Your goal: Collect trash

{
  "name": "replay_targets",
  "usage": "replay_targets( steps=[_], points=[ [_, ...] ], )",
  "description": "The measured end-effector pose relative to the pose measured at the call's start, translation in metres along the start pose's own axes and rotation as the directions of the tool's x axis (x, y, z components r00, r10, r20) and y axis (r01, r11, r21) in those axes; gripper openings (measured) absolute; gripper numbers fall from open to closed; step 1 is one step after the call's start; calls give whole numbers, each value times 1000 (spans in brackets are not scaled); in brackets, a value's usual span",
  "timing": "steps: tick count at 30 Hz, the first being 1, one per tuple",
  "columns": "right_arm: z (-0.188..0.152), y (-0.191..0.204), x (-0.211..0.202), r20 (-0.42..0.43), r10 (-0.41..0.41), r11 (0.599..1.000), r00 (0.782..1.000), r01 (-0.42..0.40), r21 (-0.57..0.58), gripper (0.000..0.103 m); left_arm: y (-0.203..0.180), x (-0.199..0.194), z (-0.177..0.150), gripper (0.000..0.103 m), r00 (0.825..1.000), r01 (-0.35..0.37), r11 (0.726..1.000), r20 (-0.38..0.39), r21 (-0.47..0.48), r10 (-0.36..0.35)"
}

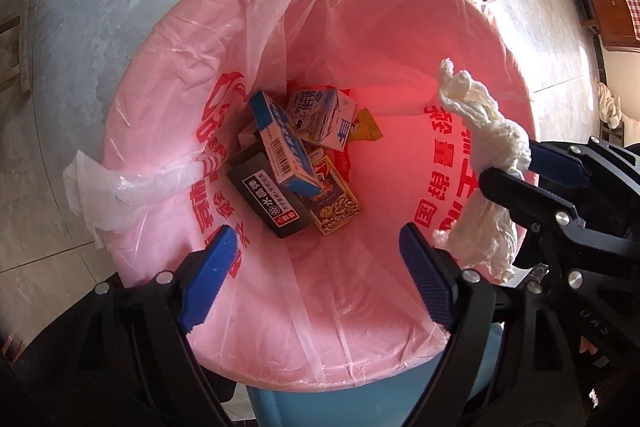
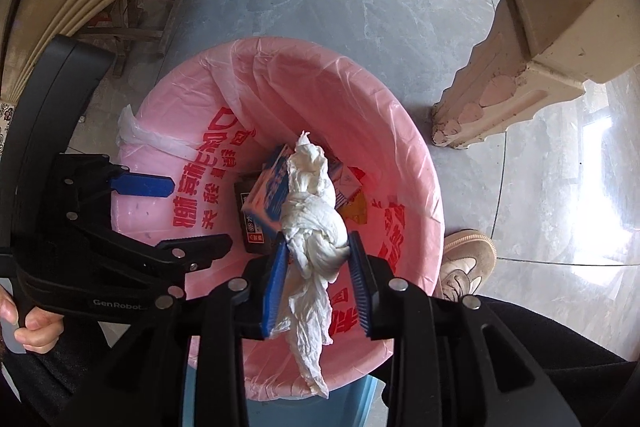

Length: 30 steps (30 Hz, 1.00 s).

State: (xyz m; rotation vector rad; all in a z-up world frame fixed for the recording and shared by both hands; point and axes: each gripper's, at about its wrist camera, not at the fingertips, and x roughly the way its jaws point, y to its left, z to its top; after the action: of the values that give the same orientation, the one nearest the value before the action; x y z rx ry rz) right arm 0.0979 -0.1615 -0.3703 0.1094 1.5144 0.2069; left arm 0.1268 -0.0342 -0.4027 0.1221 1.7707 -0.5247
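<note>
My right claw (image 2: 318,259) hangs over the bin's (image 2: 424,163) near rim, clamped on a knotted tissue (image 2: 316,227). My left claw (image 1: 316,267) gapes wide above the pink bag (image 1: 168,75). Boxes (image 1: 288,151) lie at the bottom.

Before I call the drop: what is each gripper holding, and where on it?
Right gripper pinches the knotted tissue at its knotted middle, above the bin. Left gripper is open, empty.
</note>
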Motion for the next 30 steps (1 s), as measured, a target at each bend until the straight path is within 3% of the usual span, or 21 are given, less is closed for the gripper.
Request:
replay_targets(
  steps=[7,30],
  points=[
    [0,1,-1,10,-24,1000,1000,24,-7,52,3,-2,-1,82,1000,-27,1000,4,-12,27],
    [-4,4,-10,21,-26,1000,999,26,5,58,-1,-24,-15,83,987,-137,986,76,-95,144]
  ],
)
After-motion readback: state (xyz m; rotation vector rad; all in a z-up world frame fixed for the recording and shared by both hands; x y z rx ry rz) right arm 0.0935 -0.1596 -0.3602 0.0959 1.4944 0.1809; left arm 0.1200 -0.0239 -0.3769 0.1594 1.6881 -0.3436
